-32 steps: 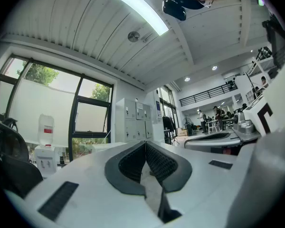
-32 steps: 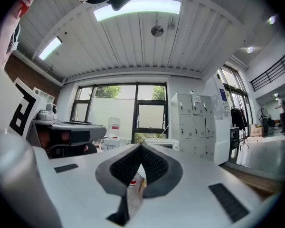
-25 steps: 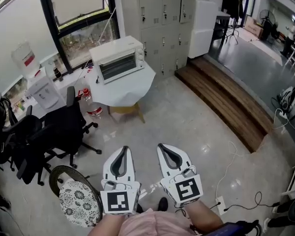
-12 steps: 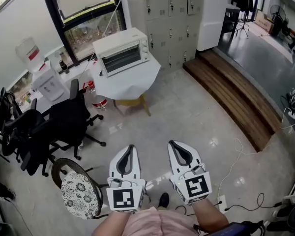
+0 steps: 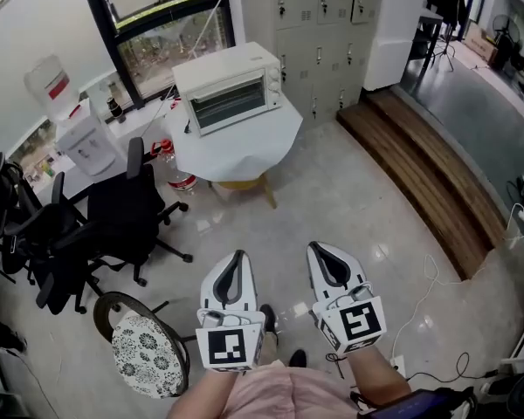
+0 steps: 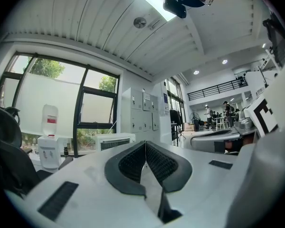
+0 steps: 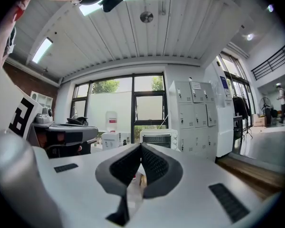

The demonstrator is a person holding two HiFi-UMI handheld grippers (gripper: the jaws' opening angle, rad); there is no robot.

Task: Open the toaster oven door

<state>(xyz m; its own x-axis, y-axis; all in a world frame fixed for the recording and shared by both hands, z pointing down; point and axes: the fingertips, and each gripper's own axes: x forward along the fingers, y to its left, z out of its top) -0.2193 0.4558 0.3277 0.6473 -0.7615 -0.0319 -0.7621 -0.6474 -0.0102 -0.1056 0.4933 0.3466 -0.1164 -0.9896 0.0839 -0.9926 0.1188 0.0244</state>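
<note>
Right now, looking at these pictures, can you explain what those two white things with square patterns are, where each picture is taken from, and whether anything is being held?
There is no robot here. A person stands in an office with a hand-held gripper in each hand. The head view comes from a camera on their head, looking down at the left gripper and the right gripper. Each carries a marker cube, which is the square pattern you noticed. The other two pictures come from cameras riding on the grippers, looking along their jaws. Both pairs of jaws are closed on nothing. Some way ahead, the toaster oven sits on a white table with its door shut.
</note>
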